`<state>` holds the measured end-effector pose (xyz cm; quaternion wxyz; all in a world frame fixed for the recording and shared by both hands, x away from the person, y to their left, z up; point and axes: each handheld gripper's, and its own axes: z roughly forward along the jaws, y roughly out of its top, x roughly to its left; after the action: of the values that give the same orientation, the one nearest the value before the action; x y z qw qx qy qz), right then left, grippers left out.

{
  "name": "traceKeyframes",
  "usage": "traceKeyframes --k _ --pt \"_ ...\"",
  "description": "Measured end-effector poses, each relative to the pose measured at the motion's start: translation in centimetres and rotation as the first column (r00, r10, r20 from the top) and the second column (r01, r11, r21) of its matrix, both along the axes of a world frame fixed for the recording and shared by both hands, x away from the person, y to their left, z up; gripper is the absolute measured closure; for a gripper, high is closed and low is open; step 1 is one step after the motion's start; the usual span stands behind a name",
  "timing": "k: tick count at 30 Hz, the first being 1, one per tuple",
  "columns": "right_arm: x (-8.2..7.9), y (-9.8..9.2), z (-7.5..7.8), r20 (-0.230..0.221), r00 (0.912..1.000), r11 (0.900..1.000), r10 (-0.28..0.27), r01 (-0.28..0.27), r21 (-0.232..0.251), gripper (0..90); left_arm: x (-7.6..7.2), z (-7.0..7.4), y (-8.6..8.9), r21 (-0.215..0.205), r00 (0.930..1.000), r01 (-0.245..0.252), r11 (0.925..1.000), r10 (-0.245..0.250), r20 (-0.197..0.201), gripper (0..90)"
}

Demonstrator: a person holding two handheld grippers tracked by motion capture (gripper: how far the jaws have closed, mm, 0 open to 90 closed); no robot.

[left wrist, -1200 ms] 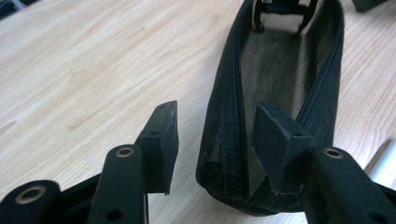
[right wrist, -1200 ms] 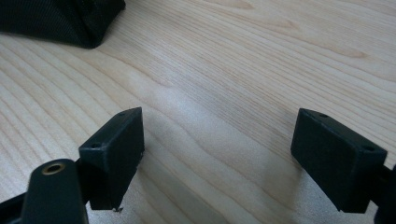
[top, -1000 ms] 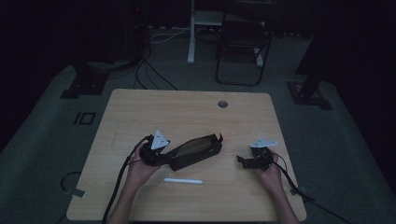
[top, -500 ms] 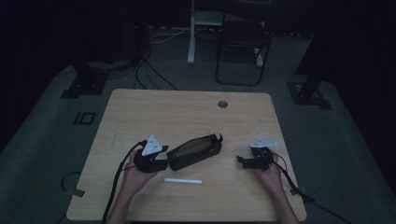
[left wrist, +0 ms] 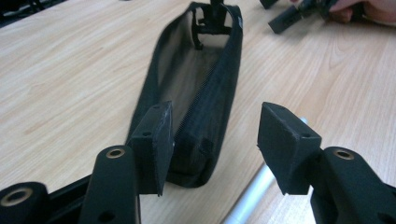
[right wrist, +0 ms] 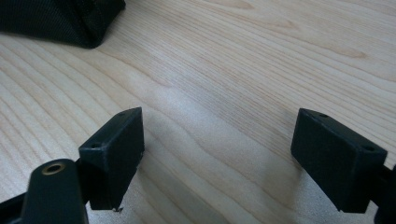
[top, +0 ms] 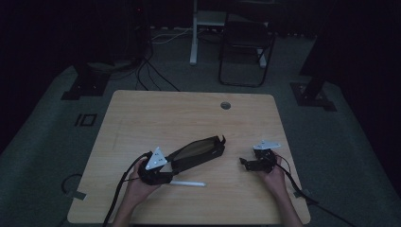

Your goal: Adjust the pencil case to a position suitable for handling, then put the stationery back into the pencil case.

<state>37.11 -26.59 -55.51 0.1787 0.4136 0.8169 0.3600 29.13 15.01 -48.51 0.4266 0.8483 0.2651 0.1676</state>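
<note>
Left gripper view has the left gripper (left wrist: 212, 140) with jaws spread wide, straddling the near end of the black pencil case (left wrist: 196, 93); one pad (left wrist: 154, 140) sits right at the case's edge, holding nothing yet. Case is soft woven fabric, long and narrow, zipper open along the top, dull lining showing inside, a plastic clip or pull at the far end. A white pen (left wrist: 254, 191), smooth and cylindrical, lies on the table (left wrist: 70, 70) just beside the case, partly under the other jaw. In the high view the case (top: 196, 153) lies diagonally at mid-table near the front edge, with the left gripper (top: 158, 171) at its lower-left end and the pen (top: 188, 183) just in front. The right gripper (top: 254, 163) sits well apart to the right, its jaws wide open over bare wood in the right gripper view (right wrist: 219, 158), gripping nothing; a corner of the case (right wrist: 70, 21) shows top left. Table is light wood-grain laminate. Step looks like bracing the case end so the pen can go in. Next move likely calls for pinching the fabric end firmly, since the soft cloth may slide or buckle, then bringing the right gripper over to the pen, which is thin and may roll.
</note>
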Motion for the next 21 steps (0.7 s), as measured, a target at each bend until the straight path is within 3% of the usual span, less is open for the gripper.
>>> traceKeyframes --k 10,14,21 --pt "0.0 0.0 0.0 0.001 1.0000 1.000 0.002 -0.002 0.000 17.4 -0.3 -1.8 -1.0 0.048 0.9993 0.016 0.9987 -0.015 -0.035 41.5" --pt "0.0 0.0 0.0 0.000 1.0000 1.000 0.002 -0.002 0.000 17.4 -0.4 -2.5 -1.1 0.049 0.9985 0.026 0.9985 -0.023 -0.050 41.1" --pt "0.0 0.0 0.0 0.000 1.0000 1.000 0.002 -0.002 0.000 17.4 -1.0 -2.6 -1.5 0.062 0.9990 0.040 0.9973 -0.039 -0.024 40.9"
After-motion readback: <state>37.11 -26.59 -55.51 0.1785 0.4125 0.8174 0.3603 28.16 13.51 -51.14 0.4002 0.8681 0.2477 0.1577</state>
